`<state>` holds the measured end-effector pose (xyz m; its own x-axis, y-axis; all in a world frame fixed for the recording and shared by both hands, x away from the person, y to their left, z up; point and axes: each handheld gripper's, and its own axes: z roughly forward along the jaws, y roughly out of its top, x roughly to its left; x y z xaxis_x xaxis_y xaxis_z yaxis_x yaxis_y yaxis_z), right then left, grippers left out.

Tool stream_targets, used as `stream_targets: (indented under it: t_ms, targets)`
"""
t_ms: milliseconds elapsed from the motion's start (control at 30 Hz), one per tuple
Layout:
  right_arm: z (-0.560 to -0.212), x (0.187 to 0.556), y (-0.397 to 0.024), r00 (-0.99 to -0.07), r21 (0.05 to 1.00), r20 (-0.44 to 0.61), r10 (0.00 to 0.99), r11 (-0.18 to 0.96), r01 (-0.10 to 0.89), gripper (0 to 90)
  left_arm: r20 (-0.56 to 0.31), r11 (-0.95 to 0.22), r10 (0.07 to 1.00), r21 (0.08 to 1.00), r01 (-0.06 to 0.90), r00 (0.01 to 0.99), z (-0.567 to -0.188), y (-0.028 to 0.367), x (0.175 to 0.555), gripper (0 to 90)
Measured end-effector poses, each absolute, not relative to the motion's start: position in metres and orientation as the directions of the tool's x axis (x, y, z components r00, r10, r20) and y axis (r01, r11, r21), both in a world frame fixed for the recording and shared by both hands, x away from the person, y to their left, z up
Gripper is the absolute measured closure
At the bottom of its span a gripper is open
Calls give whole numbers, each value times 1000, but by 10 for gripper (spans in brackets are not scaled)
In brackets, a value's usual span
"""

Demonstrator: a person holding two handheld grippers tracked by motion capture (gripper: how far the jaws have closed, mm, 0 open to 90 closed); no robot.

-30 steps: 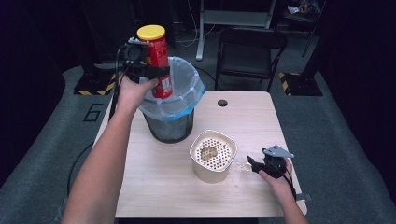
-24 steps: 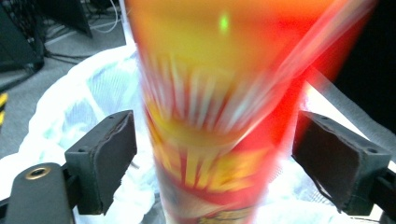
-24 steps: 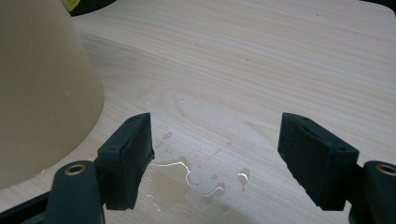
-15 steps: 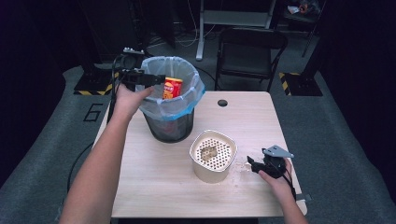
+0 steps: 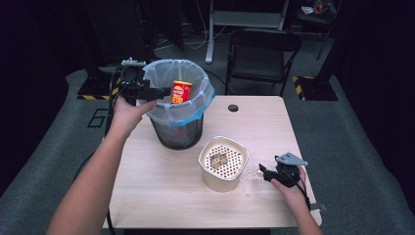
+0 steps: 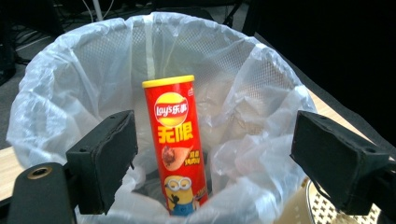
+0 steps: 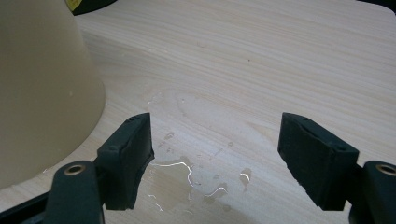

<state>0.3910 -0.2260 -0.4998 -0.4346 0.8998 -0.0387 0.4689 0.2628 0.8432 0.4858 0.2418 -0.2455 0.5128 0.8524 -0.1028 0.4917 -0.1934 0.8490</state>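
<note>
Dropped since the earlier frame: red cylindrical chip can with yellow lid [image 6: 176,144] now stands upright inside the black mesh bin with clear plastic liner [image 5: 161,90], its base hidden by liner folds. Left gripper [image 6: 215,158] gapes wide, empty, at the rim. Right gripper [image 7: 215,158] is wide open over a small water puddle [image 7: 187,179] beside the beige perforated-top container [image 5: 222,164], cropped in right gripper view.

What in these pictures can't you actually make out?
- Foot of the chip can: left gripper view, cut off by the bottom edge and bag folds.
- Contents of the beige container: high view, blurred under its perforated lid.
- Bin bottom: high view, hidden by the plastic liner.
</note>
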Motion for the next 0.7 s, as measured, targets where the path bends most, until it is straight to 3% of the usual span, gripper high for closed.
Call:
stream_targets:
  t_ms: [700]
  targets:
    - [-501,391,-225,-432,842,-47,901,269,468,257,-153,-168,816,859,483,557,-266,271,453,151]
